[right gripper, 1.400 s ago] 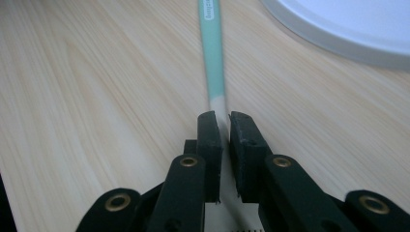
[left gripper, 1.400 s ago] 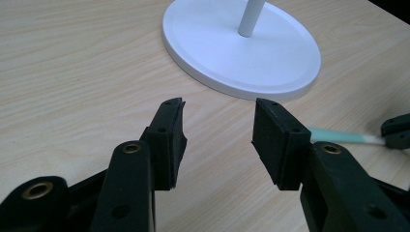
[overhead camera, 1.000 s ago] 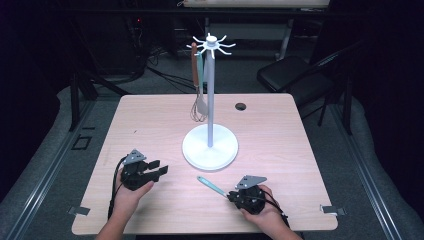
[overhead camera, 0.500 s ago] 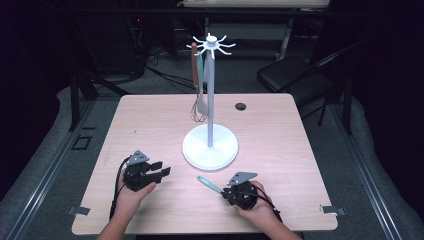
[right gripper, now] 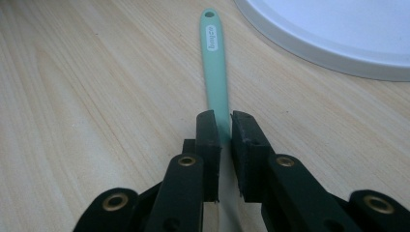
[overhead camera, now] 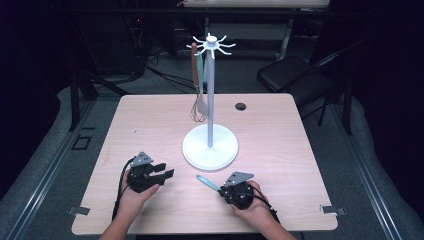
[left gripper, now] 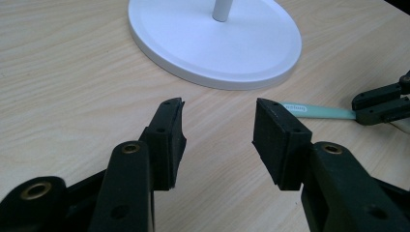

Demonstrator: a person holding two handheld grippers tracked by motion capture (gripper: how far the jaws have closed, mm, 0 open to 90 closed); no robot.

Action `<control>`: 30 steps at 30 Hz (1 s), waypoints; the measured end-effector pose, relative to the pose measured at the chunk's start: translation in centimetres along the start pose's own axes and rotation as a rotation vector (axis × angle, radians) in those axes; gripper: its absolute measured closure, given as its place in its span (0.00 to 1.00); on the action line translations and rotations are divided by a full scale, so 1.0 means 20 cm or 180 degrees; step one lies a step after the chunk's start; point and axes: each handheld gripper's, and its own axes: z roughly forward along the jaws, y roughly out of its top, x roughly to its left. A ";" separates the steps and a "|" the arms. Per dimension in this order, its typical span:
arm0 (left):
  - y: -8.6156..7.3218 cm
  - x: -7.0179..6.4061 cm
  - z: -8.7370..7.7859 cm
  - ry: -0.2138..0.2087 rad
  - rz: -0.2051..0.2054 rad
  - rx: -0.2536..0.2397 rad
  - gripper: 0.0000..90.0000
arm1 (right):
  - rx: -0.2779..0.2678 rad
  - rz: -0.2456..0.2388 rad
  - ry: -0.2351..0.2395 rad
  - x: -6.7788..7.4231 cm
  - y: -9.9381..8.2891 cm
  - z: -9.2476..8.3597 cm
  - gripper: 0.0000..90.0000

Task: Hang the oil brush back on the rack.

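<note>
A teal utensil (overhead camera: 206, 182) lies flat on the wooden table (overhead camera: 150, 125), just in front of the white stand's round base (overhead camera: 210, 150). My right gripper (overhead camera: 221, 189) is shut on its handle (right gripper: 215, 72); the jaws have just been closing with the handle between the pads. The handle's far end, with a hole and a label, points at the base (right gripper: 338, 34). My left gripper (overhead camera: 165, 170) rests on the table to the left, open, with nothing between its fingers (left gripper: 220, 113). The left gripper view shows the utensil (left gripper: 319, 111) and the base (left gripper: 212, 43).
A brown-handled whisk (overhead camera: 197, 107) and a teal-handled tool (overhead camera: 201, 70) hang from hooks at the top of the stand's pole (overhead camera: 211, 90). A black round grommet (overhead camera: 241, 106) sits near the table's far edge. A dark chair (overhead camera: 290, 75) stands behind the table.
My right gripper has edged a little to the left along the teal handle. The left gripper and the stand have kept still.
</note>
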 end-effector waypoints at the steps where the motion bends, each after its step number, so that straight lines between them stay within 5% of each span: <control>1: 0.00 0.00 0.00 -0.0009 -0.0007 0.0006 0.60 | -0.0019 0.0015 0.0008 0.00 0.00 0.00 0.91; 14: -0.01 -0.05 0.06 -0.0161 0.0015 0.0066 0.57 | -0.0091 0.0111 0.0063 -0.01 0.00 0.01 0.92; 20: -0.03 -0.11 0.12 -0.0292 0.0141 0.0146 0.53 | -0.0100 0.0056 0.0083 0.00 0.00 0.01 0.92; 30: -0.05 -0.16 0.20 -0.0569 0.0086 0.0159 0.49 | -0.0210 0.0024 0.0107 0.01 -0.01 0.00 0.92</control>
